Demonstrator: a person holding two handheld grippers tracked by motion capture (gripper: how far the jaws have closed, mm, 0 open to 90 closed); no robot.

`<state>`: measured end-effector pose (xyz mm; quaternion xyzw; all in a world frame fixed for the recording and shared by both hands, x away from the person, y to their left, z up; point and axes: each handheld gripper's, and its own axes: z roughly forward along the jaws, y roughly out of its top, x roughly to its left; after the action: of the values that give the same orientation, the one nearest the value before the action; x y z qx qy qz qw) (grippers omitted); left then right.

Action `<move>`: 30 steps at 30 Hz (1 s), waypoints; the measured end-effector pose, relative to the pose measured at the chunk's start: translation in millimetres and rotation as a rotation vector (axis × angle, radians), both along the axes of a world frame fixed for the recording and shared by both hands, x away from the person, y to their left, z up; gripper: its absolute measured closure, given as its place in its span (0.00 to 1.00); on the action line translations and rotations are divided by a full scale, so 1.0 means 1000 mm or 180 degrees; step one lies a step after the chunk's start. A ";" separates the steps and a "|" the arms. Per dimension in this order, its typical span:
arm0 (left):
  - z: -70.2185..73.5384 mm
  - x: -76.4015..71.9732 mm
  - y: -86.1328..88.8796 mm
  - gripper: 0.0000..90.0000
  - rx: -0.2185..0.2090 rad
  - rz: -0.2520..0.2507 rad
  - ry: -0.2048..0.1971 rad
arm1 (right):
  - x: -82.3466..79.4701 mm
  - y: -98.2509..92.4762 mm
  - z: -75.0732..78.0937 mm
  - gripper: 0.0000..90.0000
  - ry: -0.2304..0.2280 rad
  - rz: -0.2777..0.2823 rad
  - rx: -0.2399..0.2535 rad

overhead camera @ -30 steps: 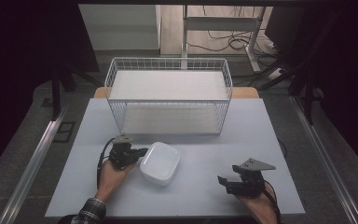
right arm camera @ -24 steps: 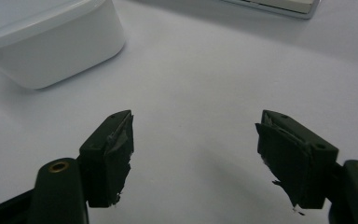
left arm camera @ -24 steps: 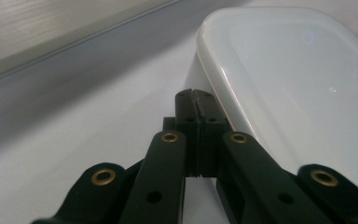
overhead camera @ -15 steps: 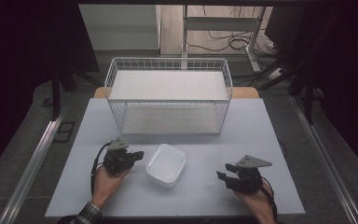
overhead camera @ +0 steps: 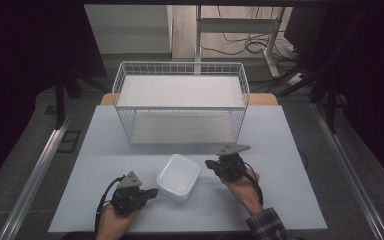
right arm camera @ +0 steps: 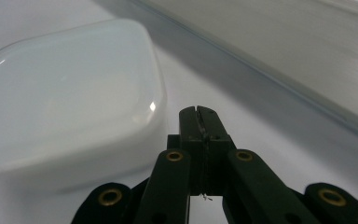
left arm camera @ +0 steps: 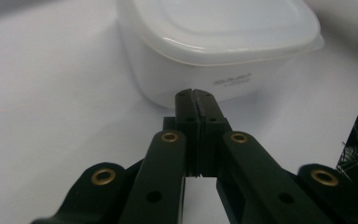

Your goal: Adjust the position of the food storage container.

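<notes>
Right gripper (overhead camera: pixel 211 163) just snapped shut on nothing and slid up beside the white container (overhead camera: pixel 178 176); left gripper (overhead camera: pixel 152 191) is closed too, so looks like a two-sided push.

Tiny unreadable print on white container (left arm camera: pixel 223 51)

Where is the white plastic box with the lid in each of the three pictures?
High view: the white box sits low in the middle, on the table, between the two grippers.
Left gripper view: it is at the top middle, just beyond the shut left gripper.
Right gripper view: it is on the left, beside the shut right gripper.
Shared landmark: the box's rounded lid rim.
</notes>
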<state>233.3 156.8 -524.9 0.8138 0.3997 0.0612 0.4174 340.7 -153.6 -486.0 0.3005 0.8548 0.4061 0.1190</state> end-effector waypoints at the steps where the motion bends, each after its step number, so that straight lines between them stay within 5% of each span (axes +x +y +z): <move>1: -0.001 0.001 -0.002 1.00 0.0016 0.0000 0.0004 | 0.004 0.005 -0.001 0.99 0.0003 0.0006 -0.0023; 4: -0.002 0.005 -0.007 1.00 0.0069 0.0031 0.0022 | 0.021 0.023 -0.010 0.99 0.0069 0.0102 -0.0046; 10: -0.006 0.013 -0.006 1.00 0.0037 0.0135 0.0086 | 0.026 0.018 -0.015 0.99 0.0308 0.0160 0.0059; 22: -0.007 0.027 -0.014 1.00 -0.0051 0.0145 0.0087 | -0.014 -0.010 -0.013 0.99 0.0438 0.0052 0.0113; 30: -0.007 0.037 -0.019 1.00 -0.0081 0.0086 0.0049 | -0.044 -0.016 -0.011 0.98 0.0322 0.0009 -0.0097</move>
<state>270.3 138.0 -532.1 0.8034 0.4147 0.0555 0.4237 296.4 -169.3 -497.1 0.3176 0.8662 0.3775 0.0796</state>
